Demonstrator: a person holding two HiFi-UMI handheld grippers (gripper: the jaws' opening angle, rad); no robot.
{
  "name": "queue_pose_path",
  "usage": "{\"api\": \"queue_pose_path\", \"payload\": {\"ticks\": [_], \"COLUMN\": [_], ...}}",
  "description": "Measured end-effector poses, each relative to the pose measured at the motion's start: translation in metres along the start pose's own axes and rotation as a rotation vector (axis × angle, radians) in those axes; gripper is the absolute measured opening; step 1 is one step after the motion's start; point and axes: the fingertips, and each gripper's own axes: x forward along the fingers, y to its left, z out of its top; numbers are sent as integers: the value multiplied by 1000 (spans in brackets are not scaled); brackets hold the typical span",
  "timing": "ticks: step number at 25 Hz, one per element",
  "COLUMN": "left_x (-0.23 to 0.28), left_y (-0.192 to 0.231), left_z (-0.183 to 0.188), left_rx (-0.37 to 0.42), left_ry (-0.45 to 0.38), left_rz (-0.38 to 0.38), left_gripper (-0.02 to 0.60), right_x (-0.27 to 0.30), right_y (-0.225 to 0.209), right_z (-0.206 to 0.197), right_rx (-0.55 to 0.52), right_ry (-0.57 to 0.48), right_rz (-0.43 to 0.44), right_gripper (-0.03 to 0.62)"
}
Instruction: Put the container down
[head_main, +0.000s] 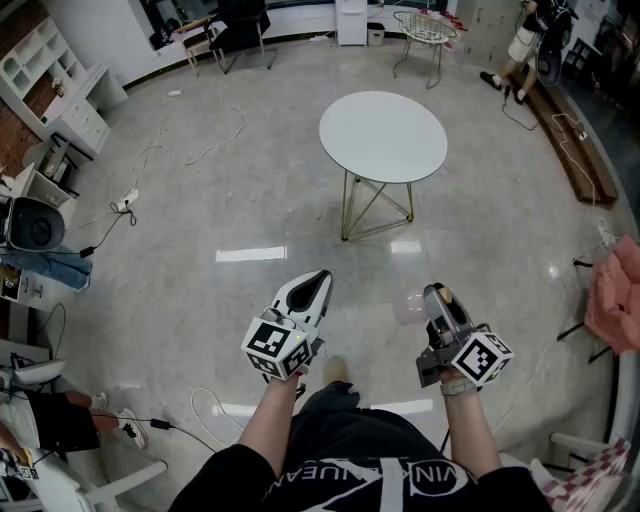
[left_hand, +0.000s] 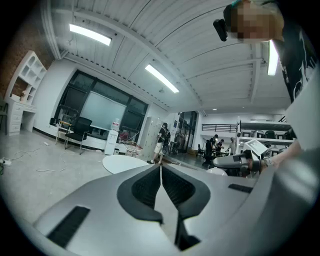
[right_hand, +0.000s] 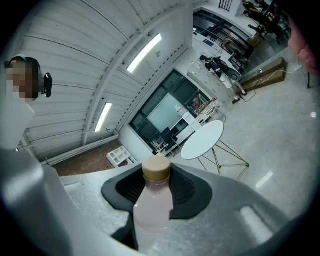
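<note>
You stand short of the table (head_main: 383, 135), bottle (right_hand: 151, 202) in grip.
Your right gripper (head_main: 436, 296) clamps the bottle by its neck; your left gripper (head_main: 316, 281) is closed, empty.

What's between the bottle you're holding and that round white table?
Nothing but shiny floor, seen in the head view, separates the pink bottle in the right gripper from the round white table.
</note>
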Motion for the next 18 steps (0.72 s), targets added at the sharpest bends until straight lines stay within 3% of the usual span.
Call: {"api": "queue_pose_path", "payload": {"ticks": [9,18], "left_x": [29,33], "left_y": [49,78], "left_z": [8,3], "left_rx": [10,-36], "left_ry": [0,1], "left_rz": [-43,-19], "left_gripper": [15,15], "right_x": [53,89], "right_y": [-6,-9], "right_z": [5,7], "right_rx": [-15,5], "right_ry": [-42,-36], "right_rz": [-14,-20], "right_gripper": [133,133]}}
